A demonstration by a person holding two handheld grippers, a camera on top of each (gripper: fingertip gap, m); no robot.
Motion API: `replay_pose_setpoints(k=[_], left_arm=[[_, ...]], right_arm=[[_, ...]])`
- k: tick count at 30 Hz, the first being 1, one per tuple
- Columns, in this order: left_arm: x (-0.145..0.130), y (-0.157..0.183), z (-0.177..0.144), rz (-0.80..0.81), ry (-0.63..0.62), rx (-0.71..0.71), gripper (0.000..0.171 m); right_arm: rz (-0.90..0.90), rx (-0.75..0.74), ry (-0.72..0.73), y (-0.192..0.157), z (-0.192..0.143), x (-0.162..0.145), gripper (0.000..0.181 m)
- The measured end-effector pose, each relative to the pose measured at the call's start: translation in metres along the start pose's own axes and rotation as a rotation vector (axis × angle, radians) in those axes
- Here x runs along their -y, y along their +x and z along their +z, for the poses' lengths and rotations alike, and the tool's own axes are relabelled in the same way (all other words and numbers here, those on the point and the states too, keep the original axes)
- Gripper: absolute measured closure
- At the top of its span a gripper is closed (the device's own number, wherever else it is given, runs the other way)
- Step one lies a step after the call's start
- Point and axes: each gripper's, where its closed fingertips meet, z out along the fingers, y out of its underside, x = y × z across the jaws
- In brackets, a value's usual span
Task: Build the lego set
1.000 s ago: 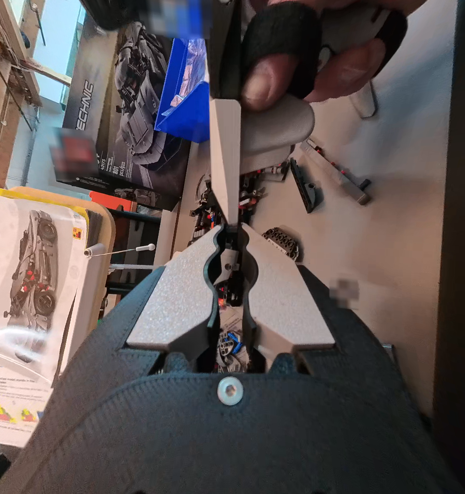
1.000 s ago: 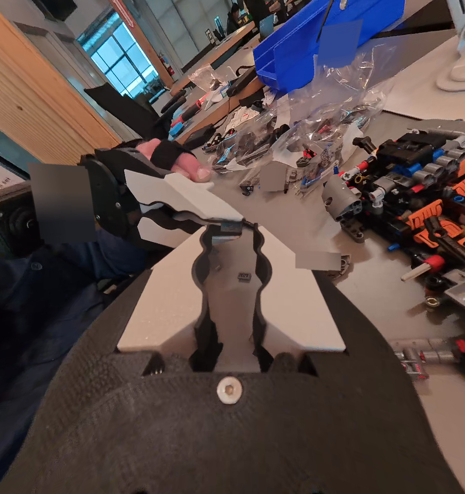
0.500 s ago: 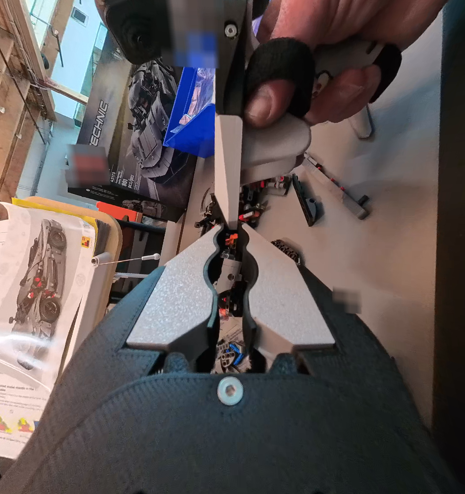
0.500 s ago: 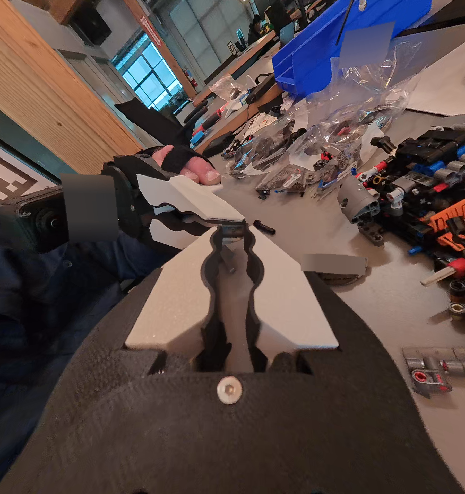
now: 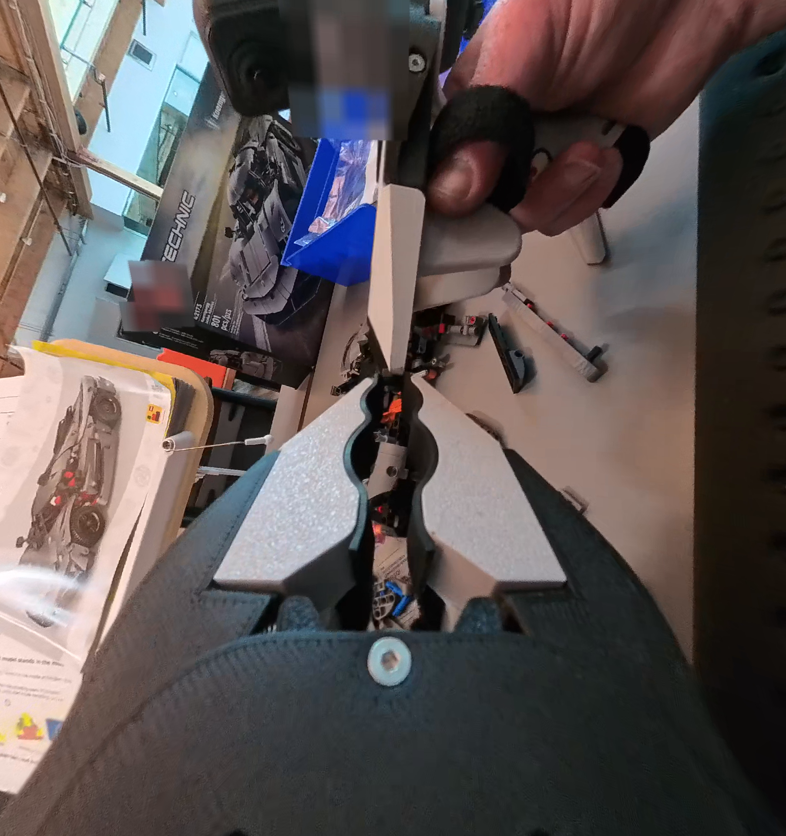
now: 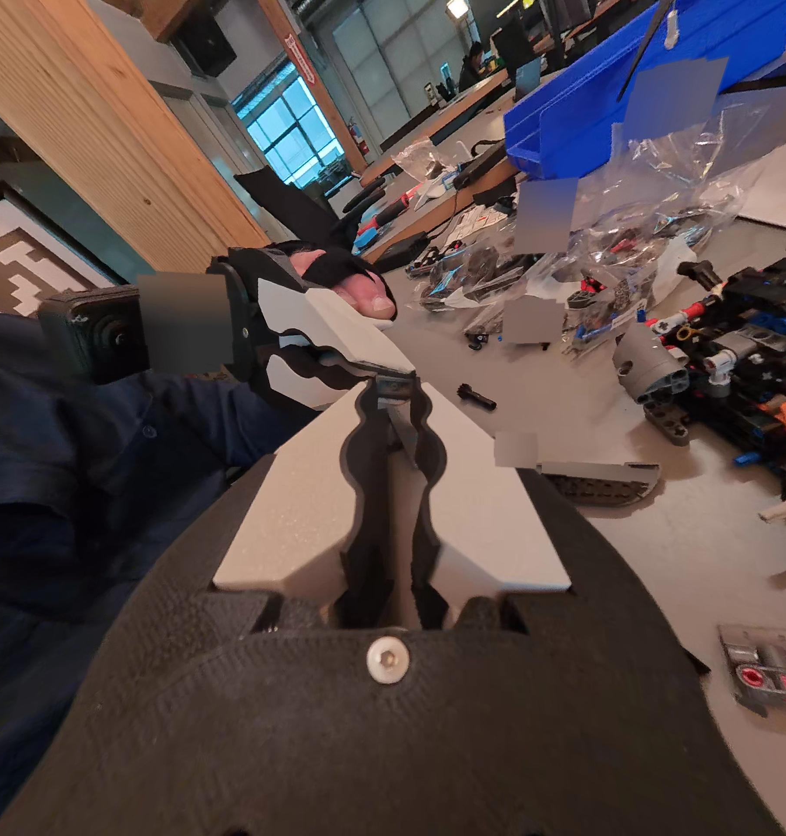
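Observation:
A small dark grey lego piece (image 6: 394,387) is held above the table between both grippers, which meet tip to tip. My right gripper (image 6: 394,390) is shut on it, and a thin grey part of the piece slants back between the jaws. My left gripper (image 6: 381,372) comes in from the left and clamps the same piece. In the left wrist view, my left gripper (image 5: 394,382) points at the right gripper (image 5: 393,367), which comes down from above in a person's hand (image 5: 585,68). The part-built car chassis (image 6: 766,353), black with orange and blue parts, lies on the table to the right.
Clear bags of parts (image 6: 631,253) and a blue bin (image 6: 585,113) lie behind the chassis. A black pin (image 6: 477,398), a dark curved panel (image 6: 599,491) and a grey-red subassembly (image 6: 766,669) lie on the table. The set box (image 5: 237,226), instruction booklet (image 5: 65,475) and a grey beam (image 5: 558,330) show in the left wrist view. My two grippers' fingertips are within a few centimetres of each other.
My right gripper's jaws have narrowed onto the small piece that the left gripper holds. Both grippers have tilted and shifted slightly while staying tip to tip.

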Motion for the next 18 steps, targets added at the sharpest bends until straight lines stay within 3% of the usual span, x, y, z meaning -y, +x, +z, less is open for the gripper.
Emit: replay_pose_setpoints(k=[2, 3, 4, 6, 8, 10, 14, 18], left_arm=[[0.002, -0.002, -0.004, -0.037, 0.024, -0.004, 0.167], [-0.019, -0.012, -0.007, -0.055, -0.053, 0.026, 0.166], [-0.029, -0.021, -0.014, -0.125, -0.034, 0.03, 0.166], [-0.015, -0.038, -0.029, -0.202, 0.068, 0.062, 0.166], [-0.022, -0.023, -0.014, -0.131, -0.005, 0.029, 0.166], [-0.022, -0.015, -0.012, -0.096, -0.004, 0.008, 0.167], [-0.046, 0.022, -0.002, -0.153, -0.084, -0.234, 0.166], [-0.051, 0.045, 0.003, -0.181, -0.111, -0.353, 0.163]], right_arm=[[0.015, 0.02, 0.075, -0.002, -0.012, 0.011, 0.169], [0.033, 0.015, 0.18, 0.001, -0.032, 0.027, 0.17], [0.035, -0.017, 0.249, 0.006, -0.051, 0.037, 0.169], [0.013, -0.064, 0.171, 0.01, -0.042, 0.024, 0.169], [0.052, 0.01, 0.039, 0.006, -0.018, 0.003, 0.167], [-0.021, -0.099, -0.082, 0.018, -0.013, -0.013, 0.167], [-0.029, -0.196, -0.26, 0.037, -0.007, -0.044, 0.165], [-0.056, -0.233, -0.37, 0.044, -0.001, -0.062, 0.154]])
